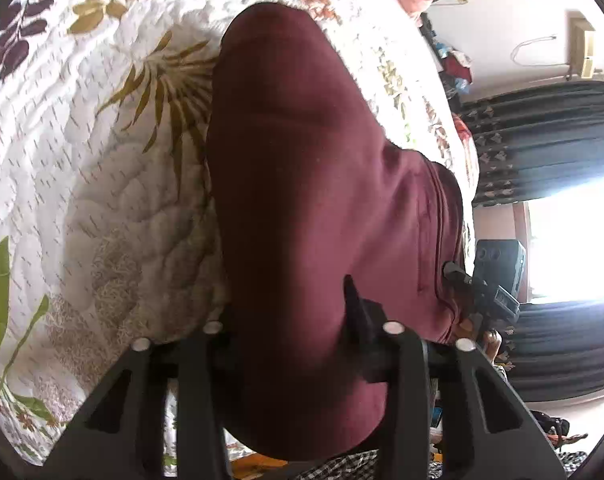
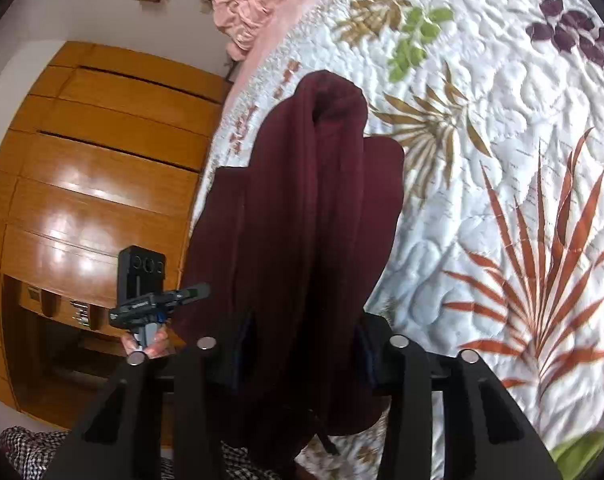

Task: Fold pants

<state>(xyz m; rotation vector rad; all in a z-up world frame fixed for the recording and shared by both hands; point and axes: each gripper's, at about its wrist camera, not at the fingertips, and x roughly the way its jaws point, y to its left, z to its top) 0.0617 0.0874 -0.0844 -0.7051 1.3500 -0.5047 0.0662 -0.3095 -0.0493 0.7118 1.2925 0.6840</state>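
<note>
The maroon pants [image 1: 294,140] lie bunched lengthwise on a white quilted bedspread [image 1: 82,140] with a leaf print. My left gripper [image 1: 290,304] is shut on their near end; the cloth bulges over and hides its left finger, and only the right finger [image 1: 353,304] shows. In the right wrist view the pants [image 2: 313,184] stretch away in long folds over the bedspread [image 2: 501,120]. My right gripper [image 2: 305,320] is shut on the near edge, cloth filling the gap. Each gripper shows in the other's view, the right one [image 1: 481,292] and the left one [image 2: 158,300], both at the same end of the pants.
A pink crumpled blanket [image 2: 254,0] lies at the bed's far end. A wooden wardrobe [image 2: 102,160] stands beside the bed. Dark curtains [image 1: 541,140] frame a bright window. Checkered cloth [image 2: 30,448] shows at the bottom edge.
</note>
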